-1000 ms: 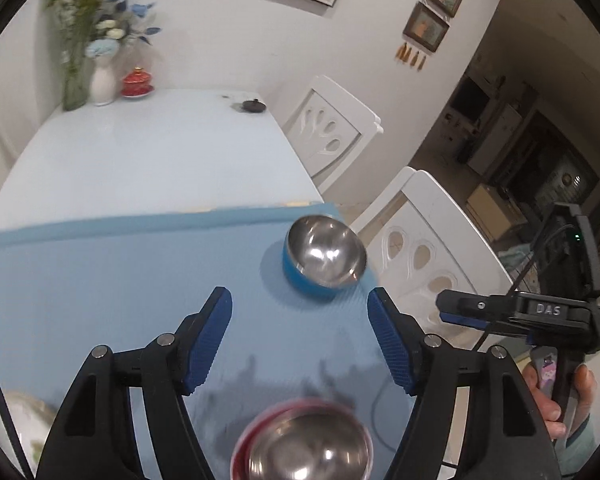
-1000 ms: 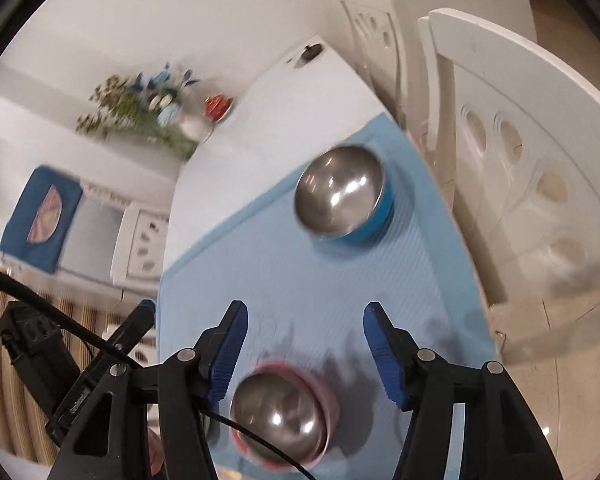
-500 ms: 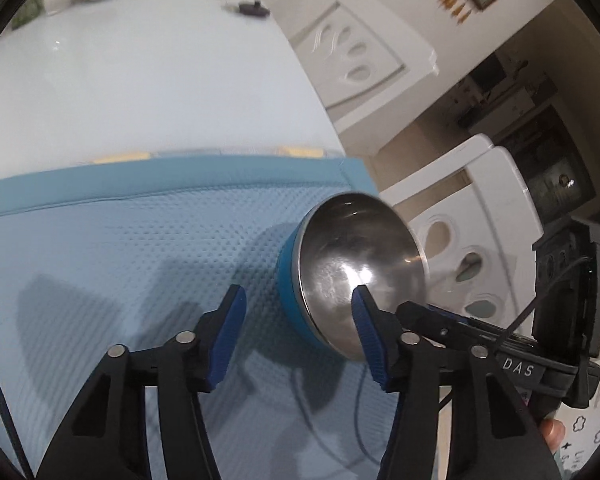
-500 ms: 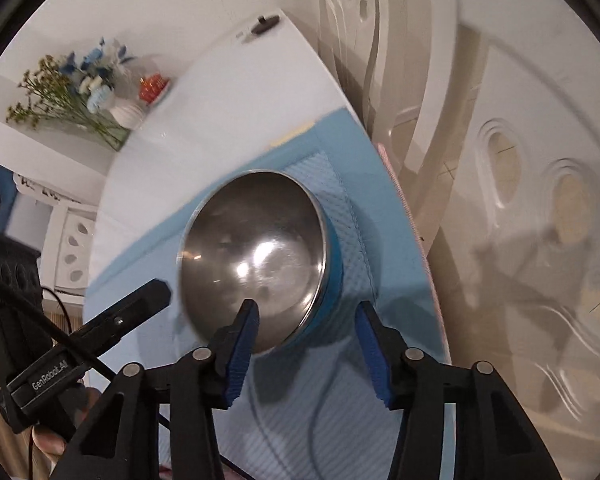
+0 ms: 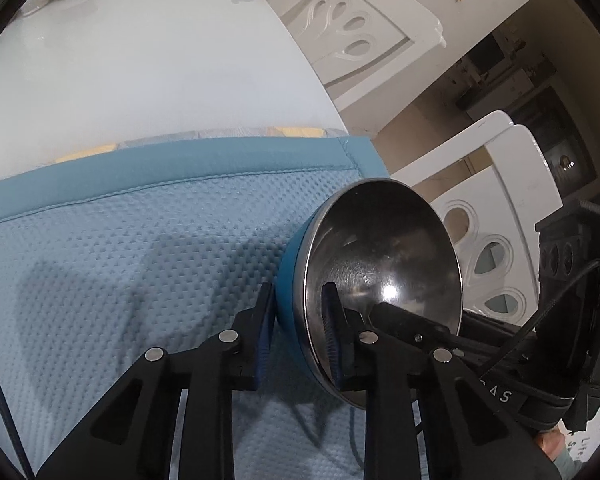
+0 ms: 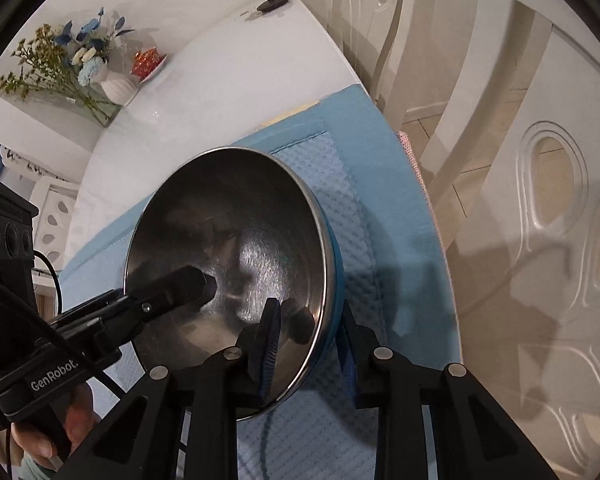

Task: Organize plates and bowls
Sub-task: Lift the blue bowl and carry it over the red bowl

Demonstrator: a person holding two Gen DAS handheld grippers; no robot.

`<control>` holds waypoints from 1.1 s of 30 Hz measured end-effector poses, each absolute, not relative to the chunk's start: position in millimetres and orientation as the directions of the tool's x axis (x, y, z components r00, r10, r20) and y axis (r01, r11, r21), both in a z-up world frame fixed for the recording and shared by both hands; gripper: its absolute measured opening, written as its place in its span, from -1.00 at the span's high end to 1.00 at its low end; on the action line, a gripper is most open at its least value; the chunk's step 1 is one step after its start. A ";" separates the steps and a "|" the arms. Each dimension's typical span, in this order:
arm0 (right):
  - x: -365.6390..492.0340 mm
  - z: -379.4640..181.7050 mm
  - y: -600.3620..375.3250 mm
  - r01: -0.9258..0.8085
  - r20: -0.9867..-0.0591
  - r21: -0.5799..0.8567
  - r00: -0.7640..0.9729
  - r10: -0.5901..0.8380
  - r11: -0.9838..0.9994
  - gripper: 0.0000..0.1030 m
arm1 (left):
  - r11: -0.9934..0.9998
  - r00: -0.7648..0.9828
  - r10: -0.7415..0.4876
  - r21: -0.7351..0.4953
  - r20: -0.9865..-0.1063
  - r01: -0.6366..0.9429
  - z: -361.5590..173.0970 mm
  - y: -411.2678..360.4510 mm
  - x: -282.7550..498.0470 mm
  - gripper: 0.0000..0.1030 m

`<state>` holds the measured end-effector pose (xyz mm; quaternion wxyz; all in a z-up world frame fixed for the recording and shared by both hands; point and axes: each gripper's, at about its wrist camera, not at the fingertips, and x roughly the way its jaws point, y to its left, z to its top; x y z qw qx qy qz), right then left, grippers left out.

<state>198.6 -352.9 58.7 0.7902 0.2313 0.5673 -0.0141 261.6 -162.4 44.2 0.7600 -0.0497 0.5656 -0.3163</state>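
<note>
Both claws are clamped on the bowl rim, on the blue mat: left gripper on its left edge, right gripper opposite. Flowers are seen only from the right wrist.

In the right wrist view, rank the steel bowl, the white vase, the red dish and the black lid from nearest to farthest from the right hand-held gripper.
1. Steel bowl: its rim sits between the fingers of the right hand-held gripper.
2. White vase: far up the table, left.
3. Red dish: just past the vase; close to call.
4. Black lid: at the table's far end.
</note>
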 end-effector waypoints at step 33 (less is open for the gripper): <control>30.7 255.9 -215.0 0.141 -0.814 0.382 0.519 0.260 0.914 0.47 | 0.807 0.418 -0.583 -0.440 -0.696 0.394 215.6 -42.9 63.4 0.61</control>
